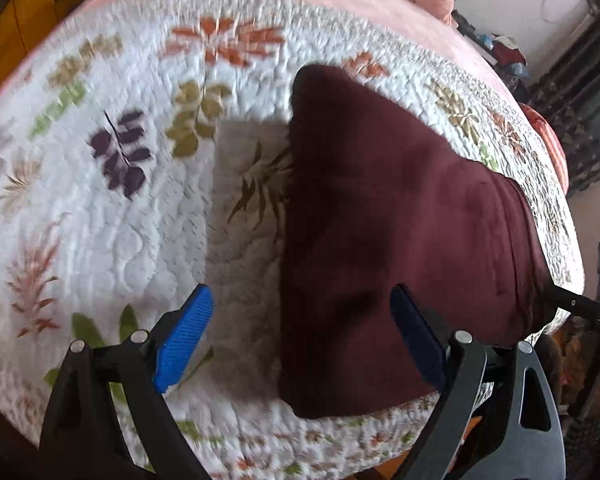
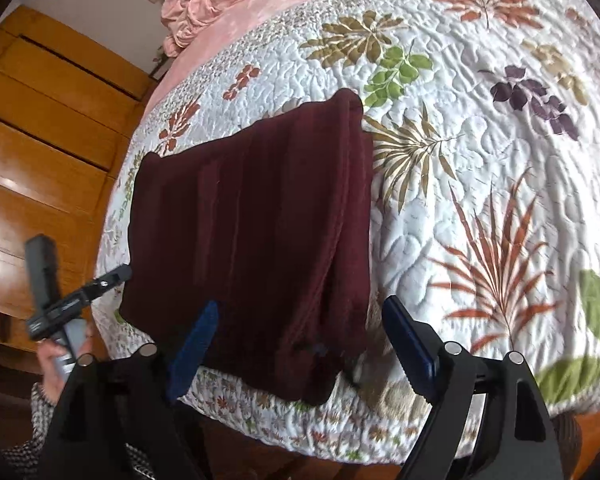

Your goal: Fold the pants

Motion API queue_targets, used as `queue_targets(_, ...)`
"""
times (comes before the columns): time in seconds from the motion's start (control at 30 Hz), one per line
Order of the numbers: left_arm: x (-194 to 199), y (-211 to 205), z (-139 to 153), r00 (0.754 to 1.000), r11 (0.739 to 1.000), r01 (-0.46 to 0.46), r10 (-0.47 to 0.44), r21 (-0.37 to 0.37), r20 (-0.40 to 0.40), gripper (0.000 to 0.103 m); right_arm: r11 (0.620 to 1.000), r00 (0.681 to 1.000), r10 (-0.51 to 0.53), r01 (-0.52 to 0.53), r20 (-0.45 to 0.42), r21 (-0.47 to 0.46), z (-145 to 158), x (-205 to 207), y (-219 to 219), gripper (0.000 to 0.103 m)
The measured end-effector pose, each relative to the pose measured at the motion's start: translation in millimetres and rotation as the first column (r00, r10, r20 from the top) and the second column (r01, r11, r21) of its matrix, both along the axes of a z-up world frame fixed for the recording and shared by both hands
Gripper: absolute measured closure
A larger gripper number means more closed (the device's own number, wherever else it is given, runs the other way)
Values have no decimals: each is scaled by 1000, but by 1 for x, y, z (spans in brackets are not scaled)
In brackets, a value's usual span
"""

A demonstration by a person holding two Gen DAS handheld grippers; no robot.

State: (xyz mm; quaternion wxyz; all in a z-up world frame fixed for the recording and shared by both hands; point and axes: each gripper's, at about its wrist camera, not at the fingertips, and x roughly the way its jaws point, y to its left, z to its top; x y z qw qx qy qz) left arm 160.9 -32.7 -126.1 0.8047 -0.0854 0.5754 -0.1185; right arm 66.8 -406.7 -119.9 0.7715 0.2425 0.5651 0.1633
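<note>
The dark maroon pants (image 1: 400, 220) lie folded in a thick rectangle on the leaf-patterned quilt (image 1: 120, 220), near the bed's front edge. They also show in the right wrist view (image 2: 252, 220), with stacked layers along their right side. My left gripper (image 1: 304, 332) is open and empty, hovering above the pants' near left corner. My right gripper (image 2: 300, 344) is open and empty, above the pants' near right corner. The left gripper's body (image 2: 60, 304) and the hand holding it show at the left of the right wrist view.
A pink blanket (image 2: 204, 4) is bunched at the head of the bed. Wooden wardrobes (image 2: 40, 120) stand along the left of the bed. Clutter and dark curtains (image 1: 572, 100) sit beyond the bed's right side. The quilt's front edge (image 2: 280, 420) drops off below the pants.
</note>
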Motion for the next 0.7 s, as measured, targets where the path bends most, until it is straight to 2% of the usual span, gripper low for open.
queue_targets(0.1,13,6,-17,998,991,6,-14,-131,-60,14,998,1000,13,-12,-21,64,-11,12,-5,18)
queue_targets(0.17,19,5,-22,997,977,2,-19,-212,-80,14,997,999,22,-20,-23,70,-15,19,-5,18)
queue_targets(0.3,28,-2,-33,991,949,0,-42,-314,-125,14,994,998,51,-47,-36,98,-30,31,-4,18)
queue_targets(0.47,34,-15,-46,985,942,-12,-48,-337,-167,15,985,997,63,-57,-32,165,-42,45,0,17)
queue_targets(0.53,32,-20,-47,984,938,-13,-50,-347,-172,21,983,998,66,-61,-22,176,-43,47,1,25)
queue_targets(0.6,30,-21,-46,983,946,-32,-28,-322,-181,31,981,998,58,-54,-16,187,-41,47,0,43)
queue_targets(0.67,27,-17,-45,981,938,-70,3,-341,-192,47,978,998,54,-55,9,201,-33,43,-1,55)
queue_targets(0.7,25,-15,-44,981,932,-89,20,-352,-195,52,976,999,51,-54,16,212,-30,41,-1,60)
